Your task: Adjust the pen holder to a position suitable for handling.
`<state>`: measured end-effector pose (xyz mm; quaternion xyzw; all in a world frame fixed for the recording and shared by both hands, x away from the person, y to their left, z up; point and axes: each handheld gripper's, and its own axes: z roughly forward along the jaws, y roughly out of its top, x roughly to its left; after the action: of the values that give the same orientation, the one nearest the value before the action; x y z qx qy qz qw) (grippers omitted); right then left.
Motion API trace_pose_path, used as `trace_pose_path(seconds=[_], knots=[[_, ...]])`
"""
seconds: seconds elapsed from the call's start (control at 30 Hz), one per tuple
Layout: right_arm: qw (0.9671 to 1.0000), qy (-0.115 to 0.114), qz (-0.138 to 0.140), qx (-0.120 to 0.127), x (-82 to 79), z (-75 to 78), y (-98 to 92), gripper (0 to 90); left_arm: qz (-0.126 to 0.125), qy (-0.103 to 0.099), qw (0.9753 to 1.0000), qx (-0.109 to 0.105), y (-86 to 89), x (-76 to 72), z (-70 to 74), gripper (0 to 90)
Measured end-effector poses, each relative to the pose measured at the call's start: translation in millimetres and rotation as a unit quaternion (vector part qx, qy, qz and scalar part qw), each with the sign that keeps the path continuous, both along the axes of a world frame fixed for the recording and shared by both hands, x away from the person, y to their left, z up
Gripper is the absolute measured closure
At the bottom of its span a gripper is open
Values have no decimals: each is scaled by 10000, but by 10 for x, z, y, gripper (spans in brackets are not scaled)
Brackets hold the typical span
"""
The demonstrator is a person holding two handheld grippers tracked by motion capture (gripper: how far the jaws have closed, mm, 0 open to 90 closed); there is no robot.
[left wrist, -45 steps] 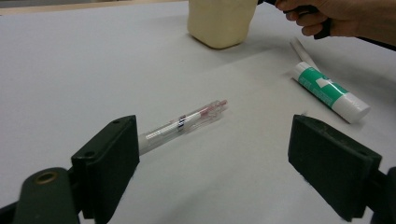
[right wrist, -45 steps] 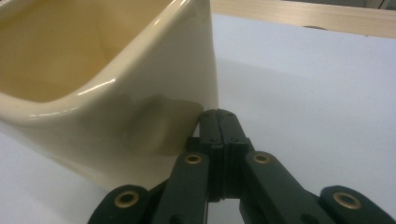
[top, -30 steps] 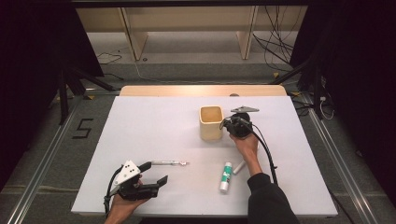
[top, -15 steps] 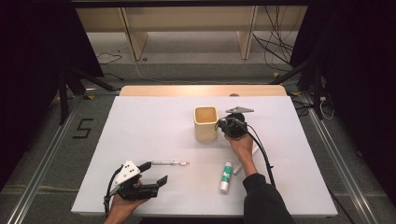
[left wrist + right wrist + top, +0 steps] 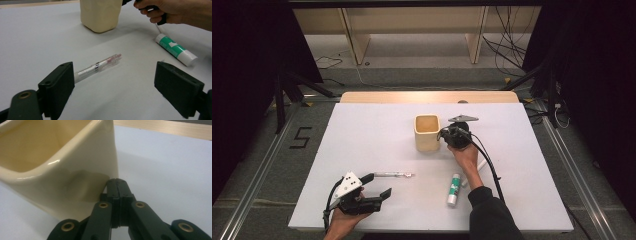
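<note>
A cream square cup stands upright near the middle of the white table. My right gripper is shut with nothing between its jaws, and its tip presses against the cup's right wall. A clear pen with a red tip lies left of centre. A glue stick with a green label lies near the front. My left gripper rests open at the front left; the pen lies just beyond its jaws, the glue stick farther right.
A light wooden strip borders the table's far edge. Cables and stand legs lie on the floor behind. A thin white stick lies partly under the right forearm. Metal rails run along both sides.
The right gripper has pushed the cup leftwards across the table, staying against its right side. The left gripper has stayed put.
</note>
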<state>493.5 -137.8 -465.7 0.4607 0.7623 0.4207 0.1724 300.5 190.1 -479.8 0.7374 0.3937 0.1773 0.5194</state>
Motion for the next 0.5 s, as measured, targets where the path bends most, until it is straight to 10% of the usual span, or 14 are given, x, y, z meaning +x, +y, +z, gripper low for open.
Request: trace_pose_path(seconds=[0.5], knots=[[9996,-68,-244,-81,-95,98,-192,854,24,-15,10000,-6,22,-2,3,162]])
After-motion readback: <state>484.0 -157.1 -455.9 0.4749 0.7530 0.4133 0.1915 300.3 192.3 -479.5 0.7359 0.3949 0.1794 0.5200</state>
